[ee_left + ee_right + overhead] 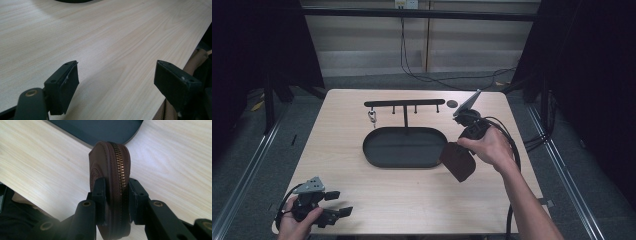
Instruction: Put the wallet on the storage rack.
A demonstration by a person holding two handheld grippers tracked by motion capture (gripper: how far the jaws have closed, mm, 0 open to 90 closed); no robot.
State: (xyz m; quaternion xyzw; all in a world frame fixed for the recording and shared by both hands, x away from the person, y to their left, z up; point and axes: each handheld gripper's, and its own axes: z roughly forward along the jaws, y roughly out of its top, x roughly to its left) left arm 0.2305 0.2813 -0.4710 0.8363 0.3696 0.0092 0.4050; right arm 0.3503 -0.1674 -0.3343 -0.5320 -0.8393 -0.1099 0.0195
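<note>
The right gripper (pixel 116 195) pinches a brown zippered pouch (pixel 113 167) beside the black tray (pixel 404 147). The left gripper (pixel 116 85) rests with jaws spread over the table (pixel 112 37).

Dim room, evenly lit table (pixel 412 195); a soft shadow under the left claw (pixel 116 75); close-ups slightly blurred.

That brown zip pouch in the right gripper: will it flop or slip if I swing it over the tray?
Probably not floppy: the pouch keeps its rounded shape above the jaws, which suggests stiff leather. The right gripper pinches it across the zip, and the smooth faces may slide a little. It hangs free beside the tray with no visible sag, so it is likely light.
</note>
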